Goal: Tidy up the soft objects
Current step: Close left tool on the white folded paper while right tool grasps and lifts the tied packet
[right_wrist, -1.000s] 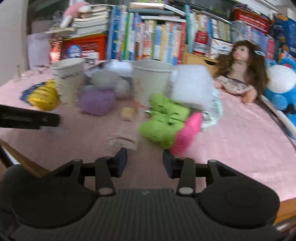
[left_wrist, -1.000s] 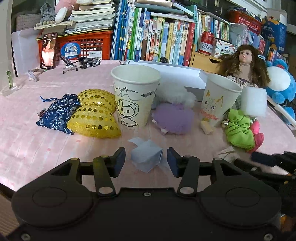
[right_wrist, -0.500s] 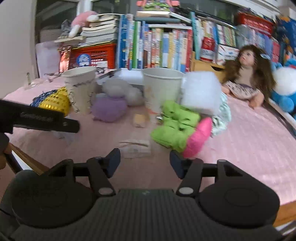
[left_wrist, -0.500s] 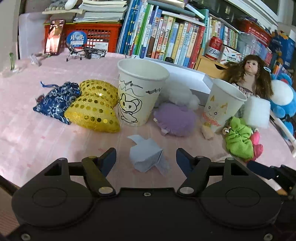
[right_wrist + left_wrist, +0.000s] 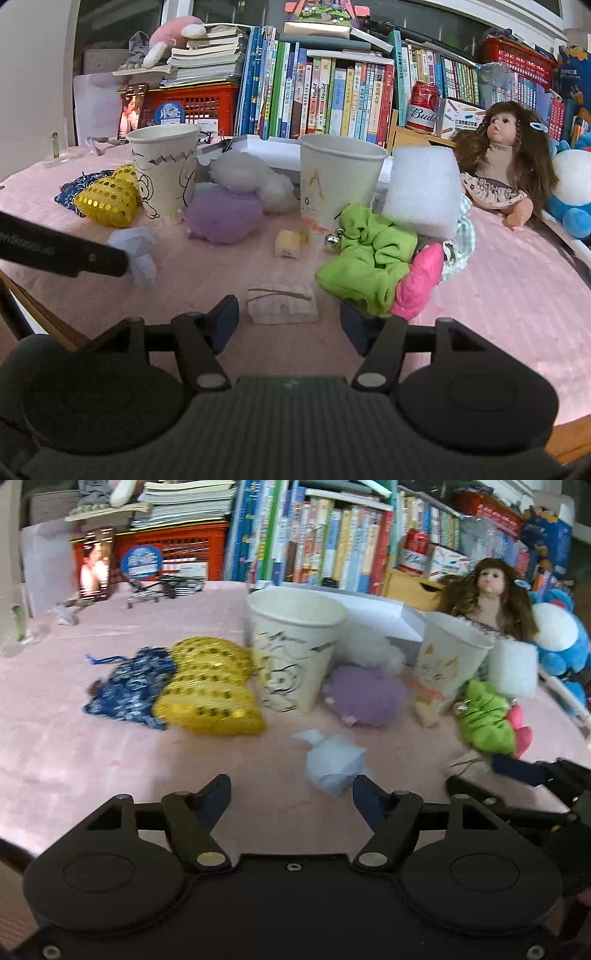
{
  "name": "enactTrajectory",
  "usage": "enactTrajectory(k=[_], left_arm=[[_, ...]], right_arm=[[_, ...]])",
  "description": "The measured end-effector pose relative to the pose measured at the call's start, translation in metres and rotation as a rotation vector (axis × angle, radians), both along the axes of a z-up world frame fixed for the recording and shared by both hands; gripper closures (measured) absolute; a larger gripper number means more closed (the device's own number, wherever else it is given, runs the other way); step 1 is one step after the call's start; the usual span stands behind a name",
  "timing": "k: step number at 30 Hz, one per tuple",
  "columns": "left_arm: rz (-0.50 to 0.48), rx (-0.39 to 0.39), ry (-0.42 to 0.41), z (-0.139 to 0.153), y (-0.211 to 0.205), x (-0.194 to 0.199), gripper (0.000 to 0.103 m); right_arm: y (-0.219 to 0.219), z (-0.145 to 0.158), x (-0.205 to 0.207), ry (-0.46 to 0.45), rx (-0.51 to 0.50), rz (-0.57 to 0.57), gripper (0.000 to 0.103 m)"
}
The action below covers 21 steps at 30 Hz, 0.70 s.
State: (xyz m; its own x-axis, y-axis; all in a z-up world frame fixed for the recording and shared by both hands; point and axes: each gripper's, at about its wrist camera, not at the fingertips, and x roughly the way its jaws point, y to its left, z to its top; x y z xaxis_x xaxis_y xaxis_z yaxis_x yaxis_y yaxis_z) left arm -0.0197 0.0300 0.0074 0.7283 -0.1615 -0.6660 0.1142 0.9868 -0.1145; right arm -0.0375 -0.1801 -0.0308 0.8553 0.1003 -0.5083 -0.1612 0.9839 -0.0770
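Two grippers you hold have just spread apart, empty: left gripper (image 5: pixel 291 794) facing crumpled pale tissue (image 5: pixel 334 762), right gripper (image 5: pixel 288 325) facing a flat paper packet (image 5: pixel 282 304) near the table's (image 5: pixel 517 295) front edge.

red can (image 5: pixel 423 107) reads "Bud"

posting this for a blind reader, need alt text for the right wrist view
The right hand-held gripper hovers open just short of a small beige pad on a pink tablecloth. Behind lie a green scrunchie, two paper cups and a purple pouf.
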Motion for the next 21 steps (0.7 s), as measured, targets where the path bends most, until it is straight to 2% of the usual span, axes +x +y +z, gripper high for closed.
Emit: enactTrajectory(k=[8,14,18,21], left_arm=[[0.128,0.045,-0.005,-0.002,0.019,0.001,0.035],[0.126,-0.041,-0.026,0.009,0.020,-0.005,0.035],[0.129,-0.113,-0.074,0.019,0.006,-0.014,0.026],[0.155,-0.091,-0.072,0.015,-0.012,-0.007,0.026]], right_arm=[[-0.001,0.000,-0.001,0.001,0.006,-0.016,0.029],[-0.002,-0.001,-0.002,-0.006,0.007,-0.021,0.029],[-0.002,-0.002,-0.001,-0.014,0.017,-0.029,0.029],[-0.002,-0.003,-0.003,-0.032,0.033,-0.045,0.029]])
